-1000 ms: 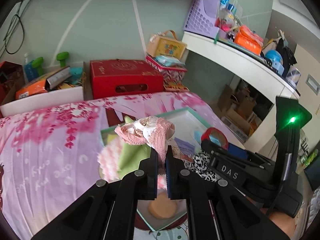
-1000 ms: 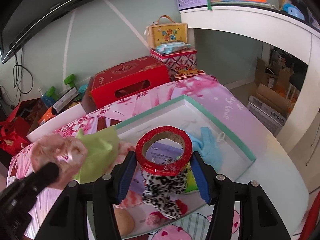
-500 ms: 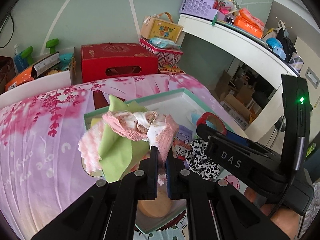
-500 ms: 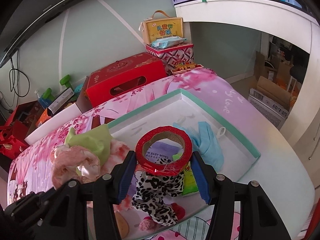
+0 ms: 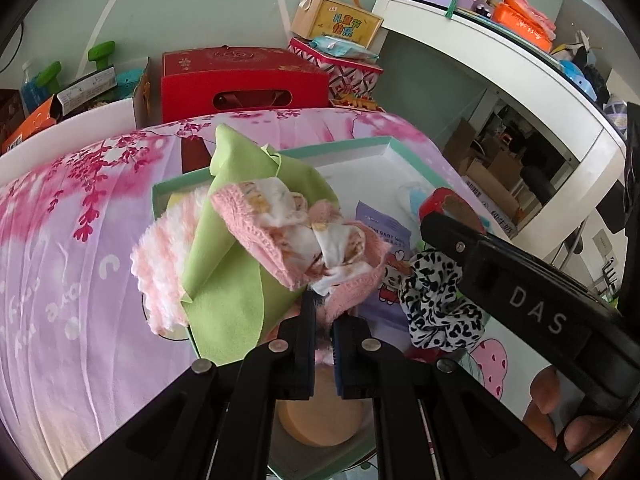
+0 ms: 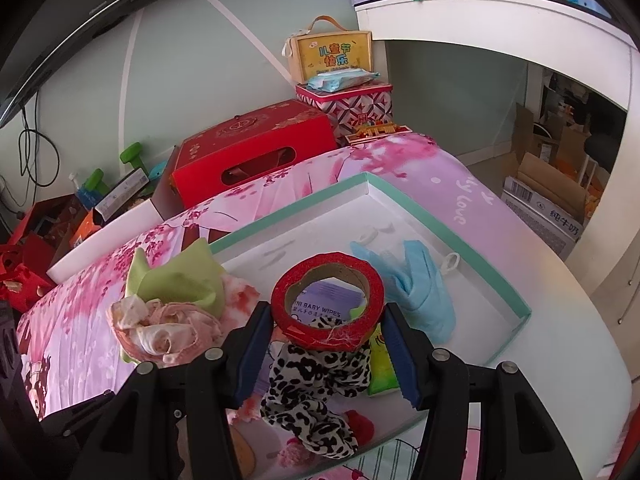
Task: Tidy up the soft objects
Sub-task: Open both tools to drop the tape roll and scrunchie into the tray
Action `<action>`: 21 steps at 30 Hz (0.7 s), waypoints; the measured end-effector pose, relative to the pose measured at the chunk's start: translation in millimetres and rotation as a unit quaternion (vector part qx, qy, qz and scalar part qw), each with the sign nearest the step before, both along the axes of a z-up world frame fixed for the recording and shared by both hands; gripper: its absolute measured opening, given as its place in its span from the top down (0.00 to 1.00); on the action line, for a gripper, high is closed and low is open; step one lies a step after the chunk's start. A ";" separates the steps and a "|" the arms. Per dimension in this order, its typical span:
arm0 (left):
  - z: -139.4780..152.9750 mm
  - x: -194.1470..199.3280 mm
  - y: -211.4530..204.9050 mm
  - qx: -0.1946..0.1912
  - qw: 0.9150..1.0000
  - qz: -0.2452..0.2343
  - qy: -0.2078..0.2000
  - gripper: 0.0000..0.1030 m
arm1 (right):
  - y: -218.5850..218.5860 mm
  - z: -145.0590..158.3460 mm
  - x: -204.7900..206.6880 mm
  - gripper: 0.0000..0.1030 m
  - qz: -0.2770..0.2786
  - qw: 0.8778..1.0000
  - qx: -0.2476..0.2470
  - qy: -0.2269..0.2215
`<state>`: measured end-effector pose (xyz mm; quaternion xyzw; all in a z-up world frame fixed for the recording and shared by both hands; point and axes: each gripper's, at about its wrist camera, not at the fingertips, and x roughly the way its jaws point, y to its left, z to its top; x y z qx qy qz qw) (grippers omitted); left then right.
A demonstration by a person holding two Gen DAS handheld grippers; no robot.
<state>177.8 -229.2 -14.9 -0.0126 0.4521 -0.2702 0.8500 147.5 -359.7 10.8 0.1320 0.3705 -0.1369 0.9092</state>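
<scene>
My left gripper (image 5: 323, 322) is shut on a pink and white fuzzy cloth (image 5: 304, 240), held low over a green cloth (image 5: 236, 264) and a pink-and-white striped fluffy cloth (image 5: 164, 264) at the tray's left edge. The pink cloth also shows in the right wrist view (image 6: 160, 332). My right gripper (image 6: 328, 336) is shut on a red glitter tape roll (image 6: 328, 300) above the white tray with a teal rim (image 6: 448, 236). A leopard-print scrunchie (image 6: 316, 392) lies below the roll. A blue cloth (image 6: 420, 284) lies in the tray.
A purple baby wipes pack (image 6: 320, 304), a green packet (image 6: 382, 364) and a tan round pad (image 5: 320, 420) lie in the tray. The tray rests on a pink floral cover (image 5: 60, 240). A red box (image 6: 256, 152) and patterned boxes (image 6: 344, 100) stand behind.
My left gripper has lowered the pink cloth toward the green cloth at the tray's left edge. The right gripper has held the tape roll about still.
</scene>
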 end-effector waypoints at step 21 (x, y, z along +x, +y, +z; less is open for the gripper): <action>21.9 -19.1 5.0 0.028 0.999 -0.018 -0.010 0.58 | 0.8 2.2 -1.2 0.33 -0.005 1.000 -0.010 0.010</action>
